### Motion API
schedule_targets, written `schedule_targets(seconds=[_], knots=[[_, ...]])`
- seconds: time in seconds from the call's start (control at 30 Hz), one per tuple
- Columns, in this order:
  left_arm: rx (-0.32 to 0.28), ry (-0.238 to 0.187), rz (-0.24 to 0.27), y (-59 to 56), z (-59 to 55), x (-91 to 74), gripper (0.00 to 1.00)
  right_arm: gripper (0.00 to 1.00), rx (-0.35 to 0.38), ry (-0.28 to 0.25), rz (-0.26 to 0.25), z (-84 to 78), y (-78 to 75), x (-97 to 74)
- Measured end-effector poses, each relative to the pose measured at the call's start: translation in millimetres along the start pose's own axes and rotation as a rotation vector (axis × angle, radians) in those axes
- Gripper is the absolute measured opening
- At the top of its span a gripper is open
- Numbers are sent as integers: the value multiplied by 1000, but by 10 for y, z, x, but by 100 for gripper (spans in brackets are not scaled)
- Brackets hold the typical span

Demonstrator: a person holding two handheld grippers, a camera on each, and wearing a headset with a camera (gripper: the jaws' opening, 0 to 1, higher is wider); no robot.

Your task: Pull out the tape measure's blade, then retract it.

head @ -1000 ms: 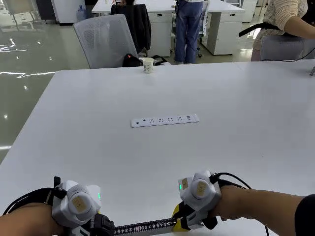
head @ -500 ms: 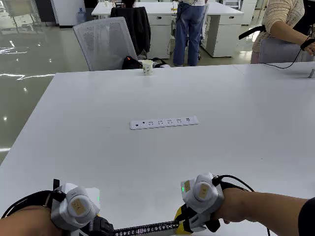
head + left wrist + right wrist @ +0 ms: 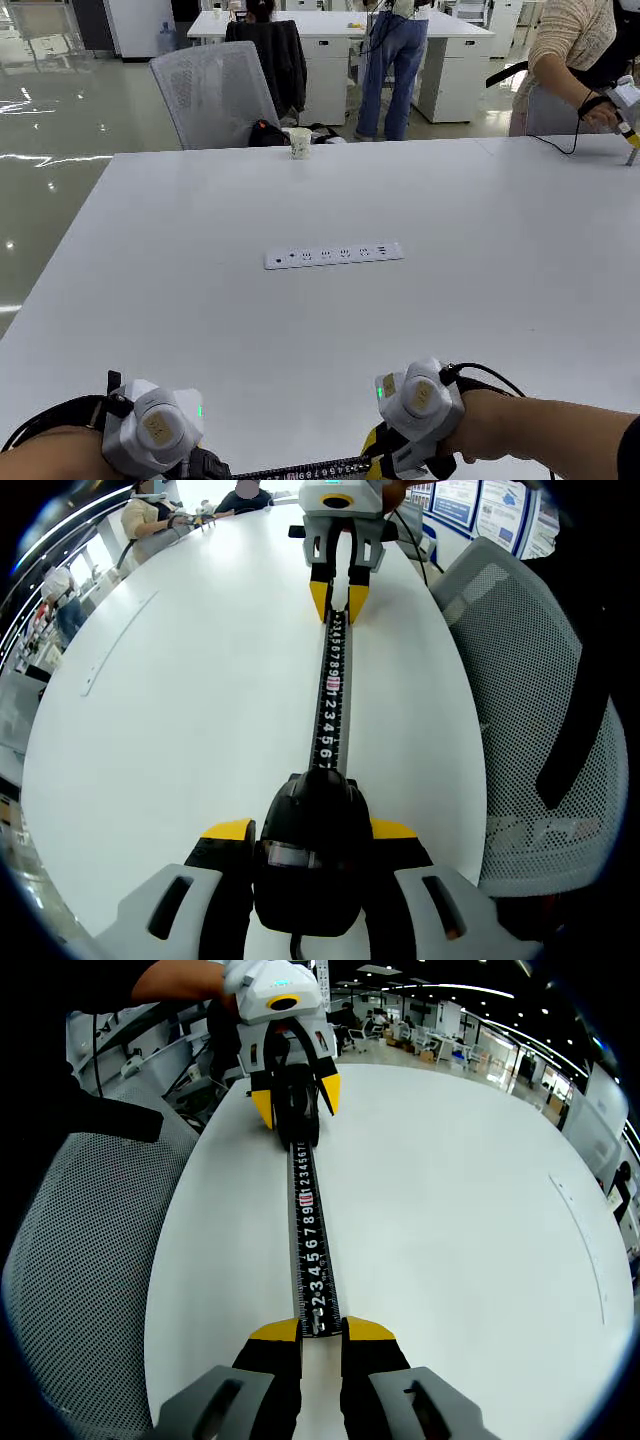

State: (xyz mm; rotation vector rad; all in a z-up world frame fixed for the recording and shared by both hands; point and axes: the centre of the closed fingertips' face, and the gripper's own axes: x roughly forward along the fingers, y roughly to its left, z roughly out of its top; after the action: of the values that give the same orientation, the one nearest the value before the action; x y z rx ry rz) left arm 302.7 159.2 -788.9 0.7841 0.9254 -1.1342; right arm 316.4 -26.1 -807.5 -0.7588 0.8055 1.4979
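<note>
The tape measure's black case (image 3: 305,870) is clamped between the jaws of the left gripper (image 3: 310,832) at the near edge of the white table (image 3: 300,330). Its blade (image 3: 331,695), stretched flat along the table, is pinched at its tip by the right gripper (image 3: 321,1332). A power strip (image 3: 333,255) and a paper cup (image 3: 299,142) are seen farther back, a grey chair (image 3: 215,90) beyond. In the head view the case is largely cut off below; the blade's numerals are read clearly in the gripper views.

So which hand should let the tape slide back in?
Right, probably: the right hand-held gripper pinches the blade tip and can carry it back toward the case clamped in the left hand-held gripper.
</note>
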Motion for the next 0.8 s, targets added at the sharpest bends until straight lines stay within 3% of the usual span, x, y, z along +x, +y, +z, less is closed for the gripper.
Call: schedule_targets(seconds=[0.8], knots=[[-2, 1, -1, 9, -22, 1, 37, 11, 4, 6, -7, -125, -12, -77]])
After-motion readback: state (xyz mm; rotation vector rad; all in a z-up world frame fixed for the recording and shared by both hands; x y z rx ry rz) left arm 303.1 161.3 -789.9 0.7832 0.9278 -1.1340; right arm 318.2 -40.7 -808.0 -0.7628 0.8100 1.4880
